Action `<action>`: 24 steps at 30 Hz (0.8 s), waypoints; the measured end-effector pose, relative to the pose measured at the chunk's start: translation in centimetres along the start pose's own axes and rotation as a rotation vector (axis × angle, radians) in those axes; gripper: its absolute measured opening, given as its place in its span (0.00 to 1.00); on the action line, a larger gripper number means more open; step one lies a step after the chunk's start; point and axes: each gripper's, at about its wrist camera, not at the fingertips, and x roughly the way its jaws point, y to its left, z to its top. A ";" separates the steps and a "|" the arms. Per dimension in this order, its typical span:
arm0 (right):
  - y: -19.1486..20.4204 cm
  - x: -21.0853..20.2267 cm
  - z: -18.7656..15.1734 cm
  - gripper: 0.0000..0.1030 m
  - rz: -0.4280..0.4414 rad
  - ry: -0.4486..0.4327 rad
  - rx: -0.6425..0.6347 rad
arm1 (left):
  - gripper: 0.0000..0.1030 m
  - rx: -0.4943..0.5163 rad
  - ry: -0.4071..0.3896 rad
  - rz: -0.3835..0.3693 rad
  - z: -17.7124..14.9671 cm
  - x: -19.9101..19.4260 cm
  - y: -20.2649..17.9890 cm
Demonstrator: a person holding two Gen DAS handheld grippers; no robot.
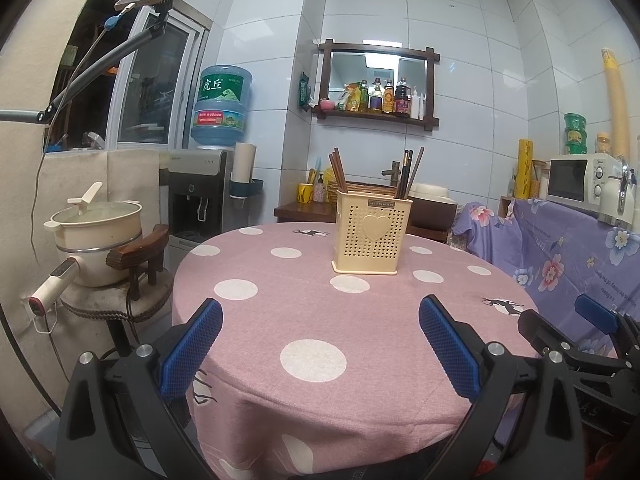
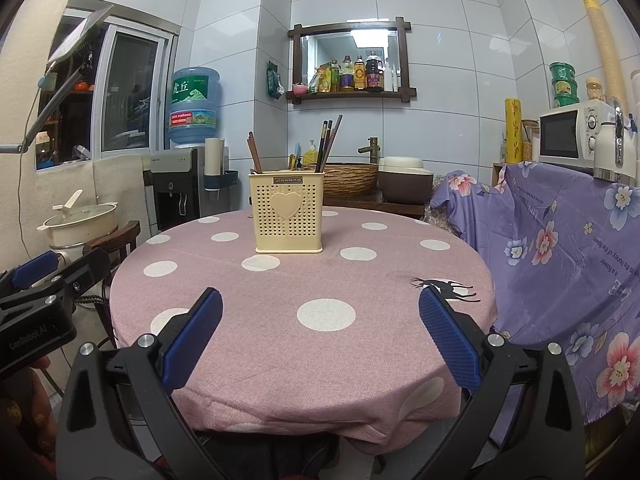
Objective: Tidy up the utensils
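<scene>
A cream perforated utensil holder [image 1: 373, 235] with a heart on its front stands at the far side of the round pink polka-dot table [image 1: 280, 304]. It also shows in the right wrist view [image 2: 287, 216]. Brown chopsticks [image 1: 336, 170] lean in its left side and dark chopsticks [image 1: 409, 174] in its right side; the right wrist view shows the brown ones [image 2: 254, 156] and the dark ones [image 2: 327, 142]. My left gripper [image 1: 320, 316] is open and empty over the table's near edge. My right gripper [image 2: 320, 308] is open and empty, beside the left one.
A cream pot [image 1: 96, 232] sits on a wooden chair at the left. A water dispenser [image 1: 200, 196] stands behind it. A purple floral cloth [image 2: 560, 248] covers furniture at the right, with a microwave [image 2: 568, 136] on top. A basin and tap [image 2: 352, 176] are behind the table.
</scene>
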 end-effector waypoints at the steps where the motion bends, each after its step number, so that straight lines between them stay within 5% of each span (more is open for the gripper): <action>1: 0.0 0.0 0.0 0.94 -0.001 0.000 0.000 | 0.95 0.000 0.003 -0.003 0.0 0.0 -0.1; 24: 0.0 0.1 0.0 0.94 0.001 0.004 0.002 | 0.95 0.008 0.003 -0.002 0.0 0.0 -0.5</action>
